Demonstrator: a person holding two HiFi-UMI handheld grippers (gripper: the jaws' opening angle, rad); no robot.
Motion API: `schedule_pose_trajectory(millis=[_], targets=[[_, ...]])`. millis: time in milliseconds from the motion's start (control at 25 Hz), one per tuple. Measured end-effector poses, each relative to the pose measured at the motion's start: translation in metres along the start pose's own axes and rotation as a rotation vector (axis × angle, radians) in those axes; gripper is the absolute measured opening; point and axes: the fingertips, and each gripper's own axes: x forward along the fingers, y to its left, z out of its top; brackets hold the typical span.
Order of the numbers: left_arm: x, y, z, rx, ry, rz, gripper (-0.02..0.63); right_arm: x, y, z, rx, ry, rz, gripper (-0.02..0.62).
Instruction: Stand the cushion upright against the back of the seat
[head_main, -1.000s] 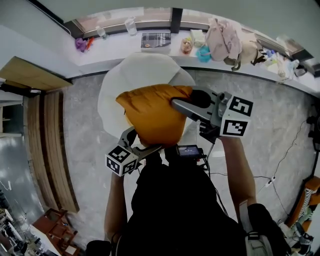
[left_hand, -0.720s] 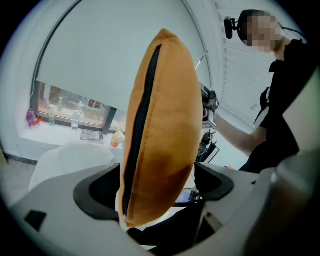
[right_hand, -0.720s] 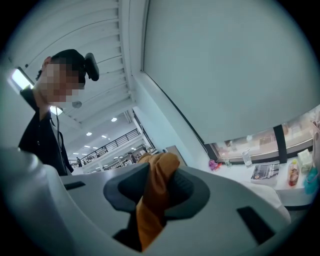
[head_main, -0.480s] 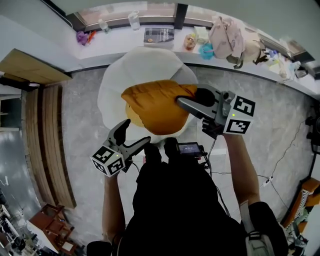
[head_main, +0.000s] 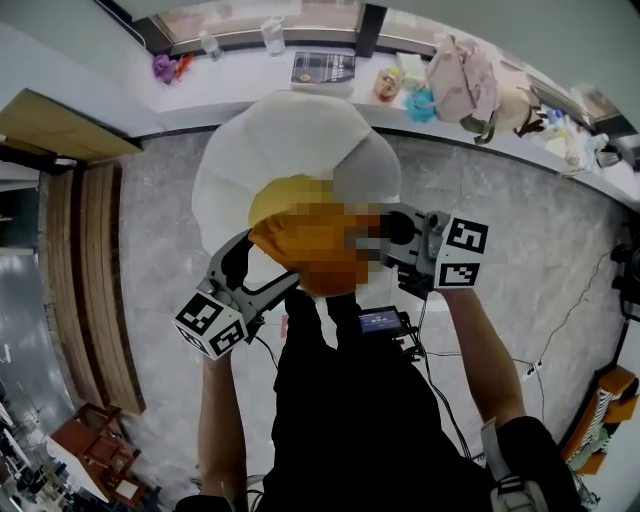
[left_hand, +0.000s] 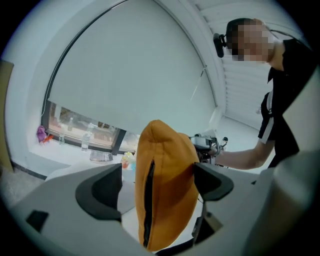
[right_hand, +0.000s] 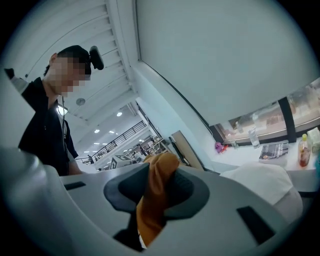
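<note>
- The cushion (head_main: 280, 232) hangs over the near part of the white seat (head_main: 290, 140). It looks light, soft and floppy, so expect sag.
- Your right gripper (right_hand: 155, 187) pinches its right edge; keep a thick fold.
- Your left gripper (left_hand: 157, 182) stands spread around the cushion, not clamping it.

Orange cushion (head_main: 290, 235) — white seat (head_main: 290, 130), seemingly grey-marbled floor (head_main: 540, 230).
</note>
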Motion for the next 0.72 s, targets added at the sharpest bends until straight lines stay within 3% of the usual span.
schedule_pose_trajectory(millis=[200,280,360,720], targets=[[0.013,0.004,-0.024,0.01,0.051,-0.025,0.437,0.002,-0.015,-0.03,0.045,0.044,0.013,0.109],[0.02,0.007,-0.035,0.033,0.07,-0.02,0.327,0.003,-0.026,-0.041,0.065,0.055,0.011,0.109],[0.028,0.013,-0.047,0.051,0.091,-0.005,0.285,0.005,-0.036,-0.052,0.081,0.067,0.007,0.109],[0.079,0.069,-0.107,0.07,0.217,0.034,0.222,0.014,-0.114,-0.108,0.071,0.186,-0.08,0.112]])
